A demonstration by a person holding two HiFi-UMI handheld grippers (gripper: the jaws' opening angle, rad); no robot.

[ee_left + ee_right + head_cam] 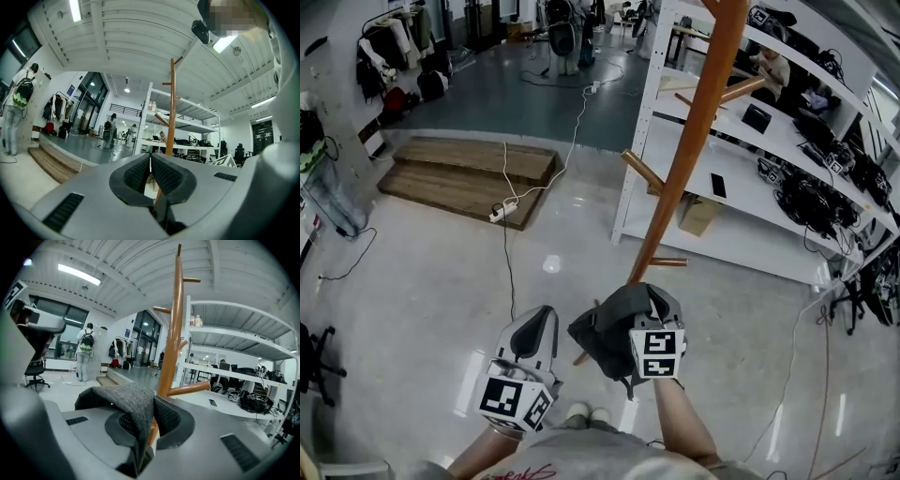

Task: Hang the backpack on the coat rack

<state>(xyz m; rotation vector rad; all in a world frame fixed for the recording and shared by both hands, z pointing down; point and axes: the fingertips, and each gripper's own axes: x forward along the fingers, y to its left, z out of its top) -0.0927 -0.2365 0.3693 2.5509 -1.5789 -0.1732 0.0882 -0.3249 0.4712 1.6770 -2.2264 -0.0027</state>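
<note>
The glossy floor (pixel 422 272) bears a coat rack (pixel 675 178), white shelving (pixel 750 220) and a wooden platform (pixel 469 173).

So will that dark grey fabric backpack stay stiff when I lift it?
Probably floppy: the dark grey fabric backpack drapes over the right claw. Likely light, since that one pinch carries it. It may sag around a wooden peg.

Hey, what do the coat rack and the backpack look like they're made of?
Coat rack: looks like wood with a smooth, varnished finish, going by its warm orange-brown colour and slight sheen.
Backpack: seems to be woven fabric, matte dark grey. A heathered weave shows where it folds in the right gripper view, though the fibre can't be told.
</note>
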